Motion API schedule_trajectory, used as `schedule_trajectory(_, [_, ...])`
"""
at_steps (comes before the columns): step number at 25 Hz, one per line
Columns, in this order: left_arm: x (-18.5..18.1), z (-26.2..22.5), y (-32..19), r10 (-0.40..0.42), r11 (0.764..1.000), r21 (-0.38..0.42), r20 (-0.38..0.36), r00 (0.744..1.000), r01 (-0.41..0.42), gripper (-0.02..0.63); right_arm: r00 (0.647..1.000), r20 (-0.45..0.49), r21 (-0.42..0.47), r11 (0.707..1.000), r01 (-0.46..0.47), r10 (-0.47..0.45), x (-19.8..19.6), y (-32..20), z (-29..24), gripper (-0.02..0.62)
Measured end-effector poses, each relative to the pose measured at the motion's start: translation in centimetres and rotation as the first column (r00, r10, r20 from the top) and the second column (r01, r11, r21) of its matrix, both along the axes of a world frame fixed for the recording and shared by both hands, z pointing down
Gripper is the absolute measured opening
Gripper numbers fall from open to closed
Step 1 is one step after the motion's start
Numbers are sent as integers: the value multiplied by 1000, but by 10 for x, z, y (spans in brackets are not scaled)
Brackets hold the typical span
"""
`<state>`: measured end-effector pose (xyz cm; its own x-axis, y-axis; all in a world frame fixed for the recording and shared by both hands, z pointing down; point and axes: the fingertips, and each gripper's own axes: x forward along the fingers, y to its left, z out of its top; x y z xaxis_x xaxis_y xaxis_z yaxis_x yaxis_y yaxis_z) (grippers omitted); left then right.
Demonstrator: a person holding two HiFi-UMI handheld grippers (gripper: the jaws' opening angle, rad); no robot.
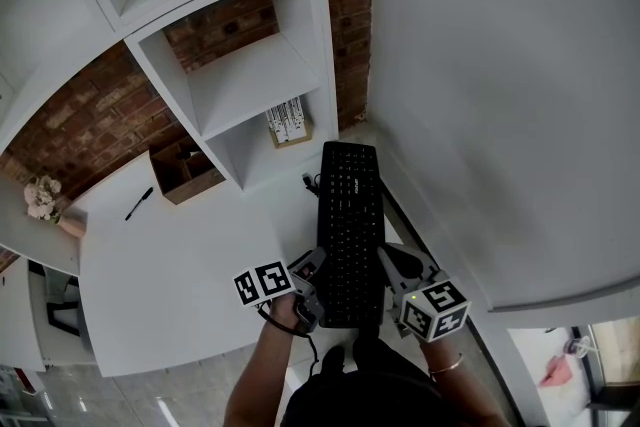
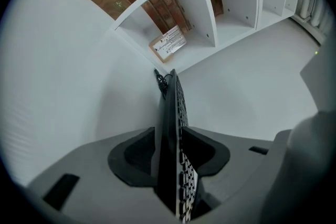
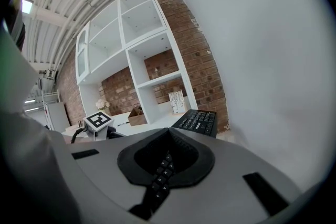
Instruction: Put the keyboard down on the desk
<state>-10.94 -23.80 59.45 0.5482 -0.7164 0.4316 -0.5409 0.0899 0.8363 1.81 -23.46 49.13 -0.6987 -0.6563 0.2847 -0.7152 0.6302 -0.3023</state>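
Observation:
The black keyboard [image 1: 350, 215] stretches away from me over the right end of the white desk [image 1: 170, 255], its cable [image 1: 310, 182] at the far left corner. I cannot tell whether it rests on the desk. My left gripper [image 1: 318, 277] holds its near left edge. In the left gripper view the keyboard [image 2: 173, 107] stands edge-on between the two pads, which lie against it. My right gripper [image 1: 392, 267] holds the near right edge. In the right gripper view the keys [image 3: 199, 120] run out from between its jaws.
A white shelf unit [image 1: 250, 65] stands on the desk against a brick wall. A printed card holder [image 1: 288, 125] sits in its lowest bay. An open wooden box [image 1: 185, 170] and a pen [image 1: 139, 203] lie at the left. A white wall [image 1: 500, 95] runs close along the right.

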Motion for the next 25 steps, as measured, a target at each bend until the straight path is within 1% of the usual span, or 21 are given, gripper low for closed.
schedule_trajectory(2, [-6, -3, 0, -10, 1000, 9, 22, 1000, 9, 143, 1000, 1, 1, 1000, -2, 2, -1, 2, 0, 5])
schedule_trajectory(6, [-22, -12, 0, -34, 999, 39, 104, 994, 30, 143, 1000, 4, 5, 1000, -6, 6, -3, 4, -2, 5])
schedule_trajectory(9, [-31, -27, -3, -54, 996, 83, 169, 984, 40, 141, 1000, 6, 13, 1000, -10, 10, -5, 5, -4, 5])
schedule_trajectory(11, [-34, -38, -6, -57, 992, 120, 224, 973, 31, 136, 1000, 4, 18, 1000, -13, 13, -6, 5, -5, 5])
schedule_trajectory(14, [-34, -54, -8, -44, 985, 173, 315, 948, -12, 130, 1000, 4, 30, 999, -21, 20, -6, 5, -9, 5])
schedule_trajectory(17, [-31, -68, -10, -31, 974, 216, 408, 912, -63, 126, 1000, 4, 47, 998, -31, 30, -7, 4, -14, 5])
schedule_trajectory(21, [-24, -84, -10, -22, 956, 265, 486, 874, -123, 124, 999, -2, 69, 996, -50, 50, -4, 1, -20, 5])
schedule_trajectory(25, [-19, -101, -13, -38, 934, 315, 558, 829, -169, 100, 998, -8, 82, 994, -67, 68, -1, 0, -24, 5])
